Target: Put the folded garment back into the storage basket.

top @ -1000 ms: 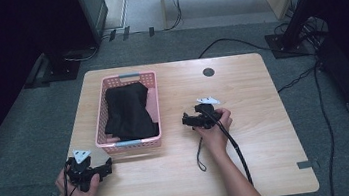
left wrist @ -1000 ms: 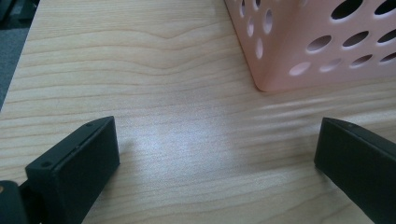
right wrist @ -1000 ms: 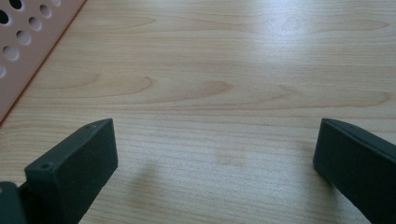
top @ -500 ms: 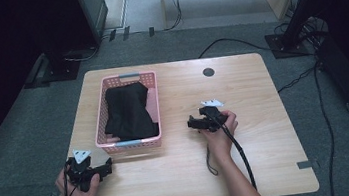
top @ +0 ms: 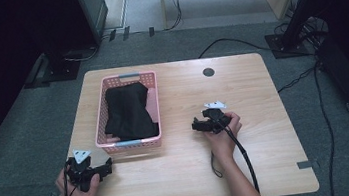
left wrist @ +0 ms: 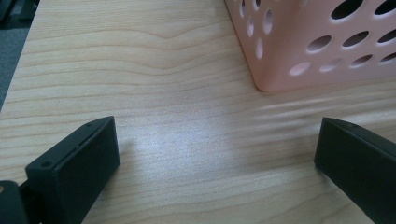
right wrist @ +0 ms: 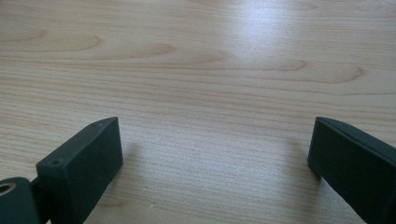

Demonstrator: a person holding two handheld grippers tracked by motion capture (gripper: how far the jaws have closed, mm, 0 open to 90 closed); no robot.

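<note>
the pink basket [top: 130, 142] with the black cloth [top: 128, 111] sits toward the table's [top: 242, 89] left edge. the left gripper [top: 104, 168], jaws spread, rests near the front-left corner just beside the basket's near wall. the right gripper [top: 196, 125], jaws spread, lies on bare wood well apart from the basket, with open tabletop around it.

high view: above bench [top: 261, 82], facing down | left gripper view: close, near pink basket [left wrist: 317, 42] corner | right gripper view: close, bare bench
</note>
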